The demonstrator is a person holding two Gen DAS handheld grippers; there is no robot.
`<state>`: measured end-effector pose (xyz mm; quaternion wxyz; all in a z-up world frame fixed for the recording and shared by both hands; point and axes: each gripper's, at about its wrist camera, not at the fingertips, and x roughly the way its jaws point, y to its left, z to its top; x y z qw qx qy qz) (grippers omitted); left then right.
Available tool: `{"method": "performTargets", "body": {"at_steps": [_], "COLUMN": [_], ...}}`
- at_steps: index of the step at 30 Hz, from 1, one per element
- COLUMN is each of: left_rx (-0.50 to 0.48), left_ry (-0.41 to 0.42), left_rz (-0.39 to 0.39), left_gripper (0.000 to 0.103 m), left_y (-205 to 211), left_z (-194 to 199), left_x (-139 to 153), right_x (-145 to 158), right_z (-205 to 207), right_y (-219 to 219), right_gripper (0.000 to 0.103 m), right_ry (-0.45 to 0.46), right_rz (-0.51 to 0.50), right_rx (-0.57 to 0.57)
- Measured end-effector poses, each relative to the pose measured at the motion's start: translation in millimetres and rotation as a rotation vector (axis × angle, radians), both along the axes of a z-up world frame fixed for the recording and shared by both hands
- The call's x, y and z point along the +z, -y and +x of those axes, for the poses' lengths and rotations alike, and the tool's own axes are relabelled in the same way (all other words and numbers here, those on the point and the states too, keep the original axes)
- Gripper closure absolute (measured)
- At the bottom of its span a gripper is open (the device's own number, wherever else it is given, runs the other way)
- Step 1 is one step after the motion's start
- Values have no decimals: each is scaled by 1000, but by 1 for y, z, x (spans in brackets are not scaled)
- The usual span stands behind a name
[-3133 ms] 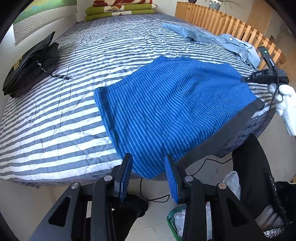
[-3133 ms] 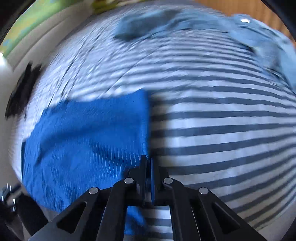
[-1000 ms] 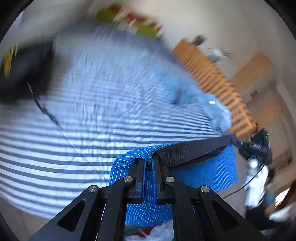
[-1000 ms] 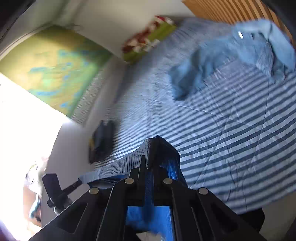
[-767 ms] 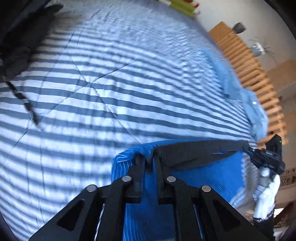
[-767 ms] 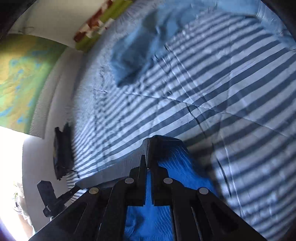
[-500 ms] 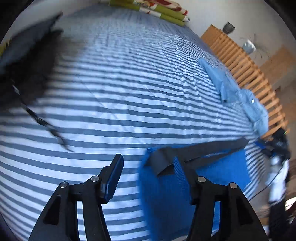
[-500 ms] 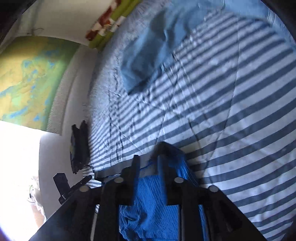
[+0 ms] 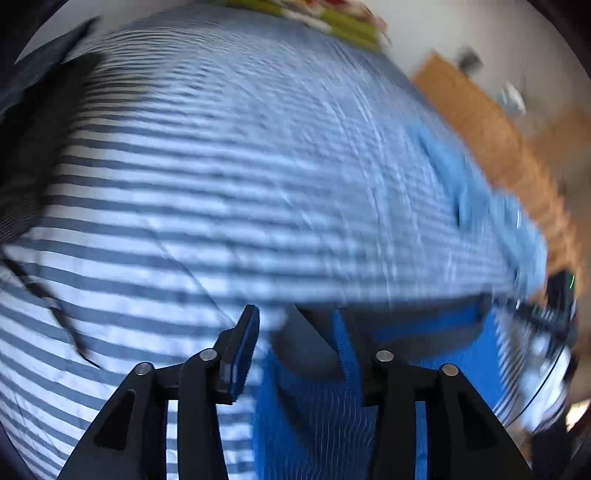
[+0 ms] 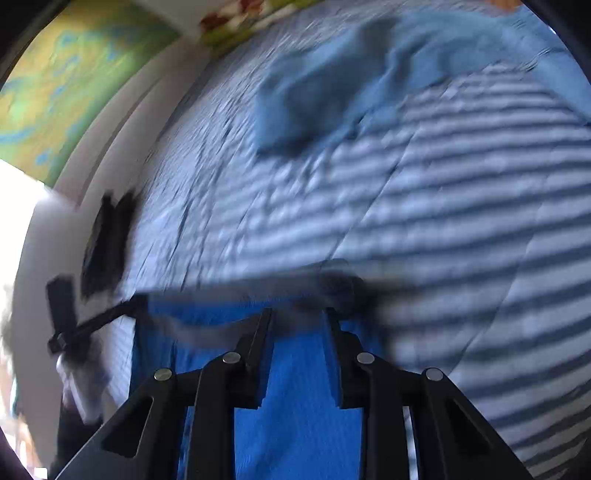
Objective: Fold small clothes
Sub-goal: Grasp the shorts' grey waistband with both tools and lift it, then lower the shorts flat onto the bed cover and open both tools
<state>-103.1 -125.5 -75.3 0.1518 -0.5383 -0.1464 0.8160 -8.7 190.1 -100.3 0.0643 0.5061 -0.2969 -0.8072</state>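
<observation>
Blue striped shorts (image 9: 314, 417) with a dark grey waistband (image 9: 306, 343) lie flat on the striped bedspread (image 9: 240, 184) near its front edge. My left gripper (image 9: 295, 325) stands open just above the waistband's left end, holding nothing. In the right wrist view the same blue shorts (image 10: 299, 398) fill the space under my right gripper (image 10: 297, 317), which is open over the waistband (image 10: 332, 284). Both views are blurred by motion.
A light blue shirt (image 10: 332, 85) lies crumpled further back on the bed. A black bag (image 10: 107, 243) sits at the bed's left edge by the wall. Wooden slats (image 9: 491, 129) border the right side. Folded green bedding (image 9: 332, 18) lies at the far end.
Both grippers carried the waistband forward over the shorts, set it down on the bed and opened, letting go. They now draw back slightly from the cloth.
</observation>
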Motion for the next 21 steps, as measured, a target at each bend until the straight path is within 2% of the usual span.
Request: {"method": "performTargets", "body": {"at_steps": [2,5,6,8,10,13,16,18,19,20,21], "left_rx": [-12,-112,-144,-207,-238,-282,-338,-350,-345,-339,-323], "left_ry": [-32,-81,-80,-76,-86,-148,-181,-166,-155,-149,-141], "left_rz": [-5,-96,-131,-203,-243,-295,-313,-313,-301,-293,-299], "left_gripper": [50,42,41,41,41,41,41,41,47,60,67], "left_y": [12,13,7,-6,-20,-42,-57,-61,-61,-60,-59], "left_z": [7,25,27,30,33,36,38,36,34,32,29], "left_x": [10,12,8,-4,-11,-13,-11,-14,-16,-18,-20], "right_x": [12,20,18,12,3,-1,-3,-4,-5,-6,-7], "right_z": [5,18,20,20,20,6,-1,-5,-6,-7,-7], "right_y": [-14,-11,-8,-1,7,19,31,38,39,39,37], "right_gripper": [79,75,74,65,60,60,60,60,58,58,58], "right_ry": [-39,-54,-47,-33,-25,-36,-41,-36,-36,-35,-32], "right_rz": [-64,22,46,109,165,193,240,254,268,272,273], "right_rx": [0,69,99,134,146,163,212,245,251,252,249]}}
